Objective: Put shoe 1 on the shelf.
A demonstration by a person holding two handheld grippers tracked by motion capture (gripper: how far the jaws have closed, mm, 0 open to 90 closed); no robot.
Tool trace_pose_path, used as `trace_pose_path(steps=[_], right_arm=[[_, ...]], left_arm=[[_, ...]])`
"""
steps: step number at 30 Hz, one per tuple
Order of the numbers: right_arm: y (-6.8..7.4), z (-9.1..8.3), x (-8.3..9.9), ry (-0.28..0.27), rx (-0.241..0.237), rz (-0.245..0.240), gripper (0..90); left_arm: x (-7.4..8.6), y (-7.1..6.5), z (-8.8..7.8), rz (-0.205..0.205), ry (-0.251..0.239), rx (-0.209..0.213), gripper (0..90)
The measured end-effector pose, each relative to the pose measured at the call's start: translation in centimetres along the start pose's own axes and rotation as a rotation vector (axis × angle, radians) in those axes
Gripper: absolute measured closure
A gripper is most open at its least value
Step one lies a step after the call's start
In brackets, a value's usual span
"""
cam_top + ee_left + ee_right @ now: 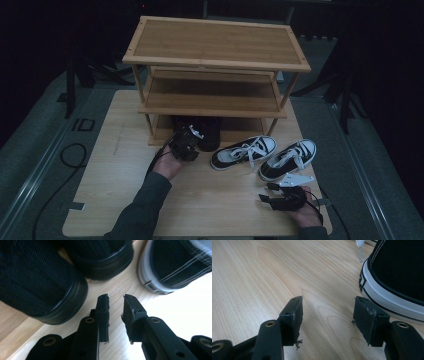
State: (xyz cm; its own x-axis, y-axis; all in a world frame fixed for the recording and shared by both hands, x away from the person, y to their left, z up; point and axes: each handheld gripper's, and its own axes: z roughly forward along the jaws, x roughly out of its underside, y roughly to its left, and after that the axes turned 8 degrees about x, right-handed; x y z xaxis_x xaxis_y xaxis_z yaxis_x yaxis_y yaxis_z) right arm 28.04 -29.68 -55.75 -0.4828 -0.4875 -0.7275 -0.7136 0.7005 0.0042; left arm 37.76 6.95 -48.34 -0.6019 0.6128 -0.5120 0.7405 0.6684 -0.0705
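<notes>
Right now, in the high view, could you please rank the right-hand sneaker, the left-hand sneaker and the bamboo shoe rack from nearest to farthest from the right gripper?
1. Right-hand sneaker, just beyond the right gripper.
2. Left-hand sneaker, farther toward the table's middle.
3. Bamboo shoe rack, at the table's far edge.

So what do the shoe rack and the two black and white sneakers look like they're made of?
The shoe rack looks like bamboo or light wood: pale tan slatted shelves with visible grain, a smooth matte finish and thin round legs. The two black and white sneakers seem to be black canvas, judging by the woven texture and white stitching, with smooth white soles that are probably rubber, and white fabric laces.
</notes>
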Motion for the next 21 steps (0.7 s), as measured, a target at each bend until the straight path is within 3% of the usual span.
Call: trace_pose_path(steps=[10, 21], right_arm=[[-0.1, -0.1, 0.1, -0.002, -0.003, -0.003, 40.4], [0.0, -0.1, 0.1, -0.001, -0.001, -0.001, 40.4]], left_arm=[[-1.0, -0.7, -1.1, 0.021, -0.014, 0.04, 66.8], [-2.4, -1.7, -1.5, 0.058, -0.025, 0.062, 65.7]])
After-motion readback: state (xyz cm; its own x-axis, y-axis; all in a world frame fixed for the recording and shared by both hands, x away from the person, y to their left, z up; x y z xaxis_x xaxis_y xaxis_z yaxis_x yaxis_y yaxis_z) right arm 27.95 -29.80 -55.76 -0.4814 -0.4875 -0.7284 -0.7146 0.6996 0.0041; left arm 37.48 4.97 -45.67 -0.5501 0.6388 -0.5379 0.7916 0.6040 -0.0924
